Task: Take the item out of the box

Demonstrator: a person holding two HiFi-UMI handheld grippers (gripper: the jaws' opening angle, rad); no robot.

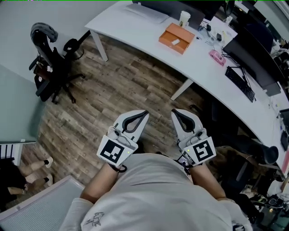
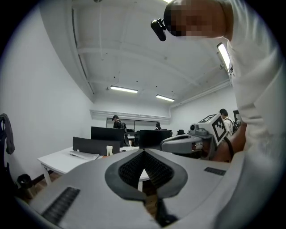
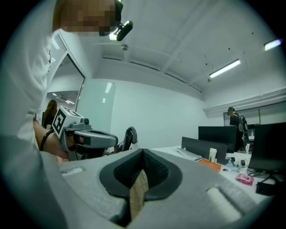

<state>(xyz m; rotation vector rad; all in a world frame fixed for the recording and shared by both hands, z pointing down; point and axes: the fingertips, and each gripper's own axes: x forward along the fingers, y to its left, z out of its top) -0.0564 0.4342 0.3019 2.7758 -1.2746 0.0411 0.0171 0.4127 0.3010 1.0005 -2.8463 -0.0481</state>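
Note:
An orange box (image 1: 177, 38) lies on the long white desk (image 1: 135, 31) far ahead of me, with a small white item (image 1: 175, 42) on its top. The box also shows low and distant in the right gripper view (image 3: 209, 164). Both grippers are held close to my body above the wooden floor, far from the desk. My left gripper (image 1: 143, 113) is shut with nothing in it; its tips meet in its own view (image 2: 143, 152). My right gripper (image 1: 174, 111) is likewise shut and empty (image 3: 143, 151).
A paper cup (image 1: 184, 19) and papers (image 1: 146, 12) lie near the box. A pink object (image 1: 216, 57), a keyboard (image 1: 240, 83) and monitors stand further right. A black office chair (image 1: 49, 58) draped with clothing is at the left. Wooden floor (image 1: 126, 85) lies between me and the desk.

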